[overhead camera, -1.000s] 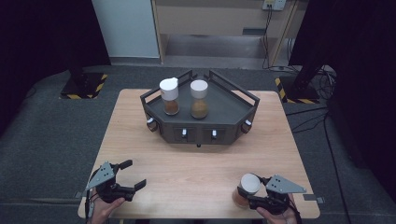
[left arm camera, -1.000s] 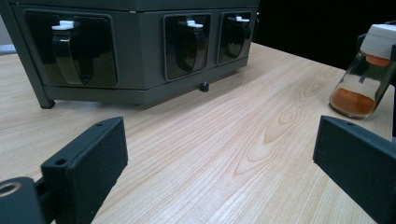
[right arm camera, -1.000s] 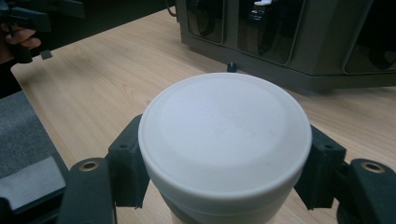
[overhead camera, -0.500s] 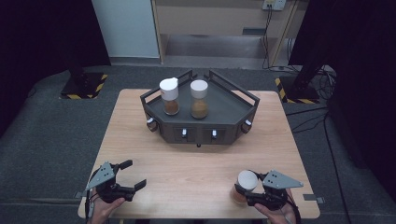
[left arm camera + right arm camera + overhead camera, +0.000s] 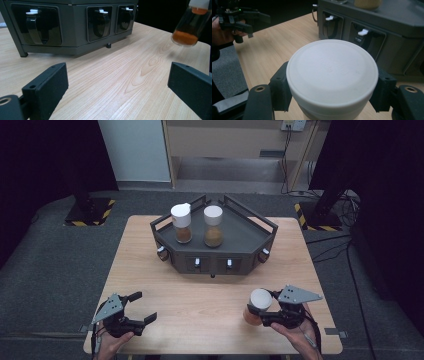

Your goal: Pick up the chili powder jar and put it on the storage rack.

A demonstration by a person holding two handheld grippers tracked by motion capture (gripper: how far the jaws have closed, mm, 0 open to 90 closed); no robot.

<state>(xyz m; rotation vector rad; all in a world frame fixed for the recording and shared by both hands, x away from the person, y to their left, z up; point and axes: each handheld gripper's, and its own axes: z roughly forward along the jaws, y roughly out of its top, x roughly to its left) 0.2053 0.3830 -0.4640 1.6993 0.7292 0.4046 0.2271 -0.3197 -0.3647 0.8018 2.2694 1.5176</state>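
Note:
My right gripper (image 5: 261, 314) is shut on a clear jar (image 5: 260, 299) with a white lid and orange-brown powder, near the table's front right. The jar hangs tilted a little above the wood in the left gripper view (image 5: 190, 25). In the right gripper view its white lid (image 5: 332, 72) sits between both black jaws of my right gripper (image 5: 332, 90). My left gripper (image 5: 142, 307) stands open at the front left with nothing between its jaws, and so it looks in its own view (image 5: 117, 90).
A dark angular rack (image 5: 240, 237) stands at the table's far middle, with small white latches (image 5: 32, 11) on its front. Two white-lidded jars stand on it, one (image 5: 181, 222) left of the other (image 5: 213, 225). Bare wood (image 5: 200, 295) lies between the grippers.
My right gripper has risen and shifted slightly left with the jar, lifting it off the table. The left gripper has stayed where it was.

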